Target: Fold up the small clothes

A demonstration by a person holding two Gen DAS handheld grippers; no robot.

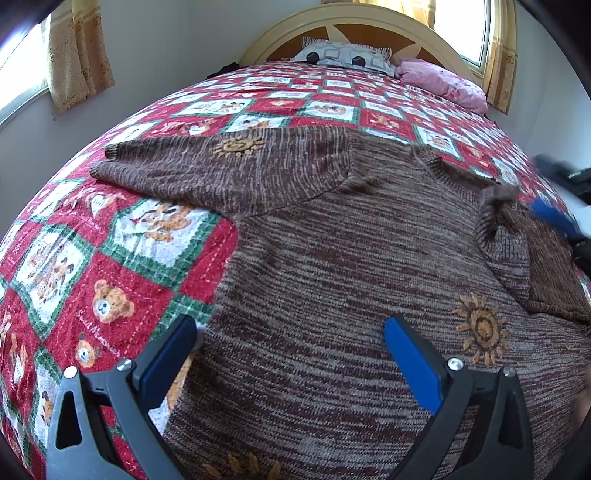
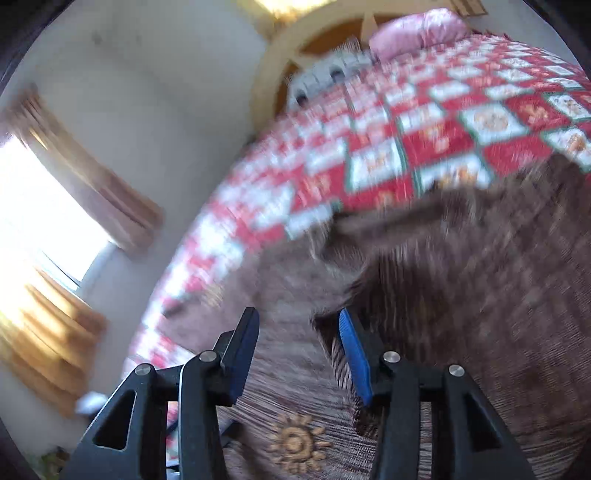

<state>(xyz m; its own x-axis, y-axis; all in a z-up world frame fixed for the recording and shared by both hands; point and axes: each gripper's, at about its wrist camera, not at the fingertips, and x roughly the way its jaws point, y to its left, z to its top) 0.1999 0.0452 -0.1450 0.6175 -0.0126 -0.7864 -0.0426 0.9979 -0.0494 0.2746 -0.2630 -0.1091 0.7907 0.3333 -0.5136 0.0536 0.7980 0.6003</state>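
A brown knitted sweater (image 1: pixel 332 266) with embroidered suns lies flat on the bed. Its left sleeve (image 1: pixel 207 173) stretches out to the left; its right sleeve (image 1: pixel 517 243) is folded over the body. My left gripper (image 1: pixel 291 332) is open and empty, low over the sweater's lower left edge. My right gripper (image 2: pixel 299 325) is open and empty above the sweater (image 2: pixel 461 295), with the folded sleeve cuff (image 2: pixel 343 369) next to its right finger. The right wrist view is motion-blurred. The right gripper also shows blurred in the left wrist view (image 1: pixel 557 218), at the sweater's right edge.
The bed has a red, green and white teddy-bear quilt (image 1: pixel 110 280). A patterned pillow (image 1: pixel 347 55) and a pink pillow (image 1: pixel 443 81) lie by the curved headboard (image 1: pixel 280 33). Curtained windows (image 2: pixel 44 206) flank the bed. The wall is close to the bed's left side.
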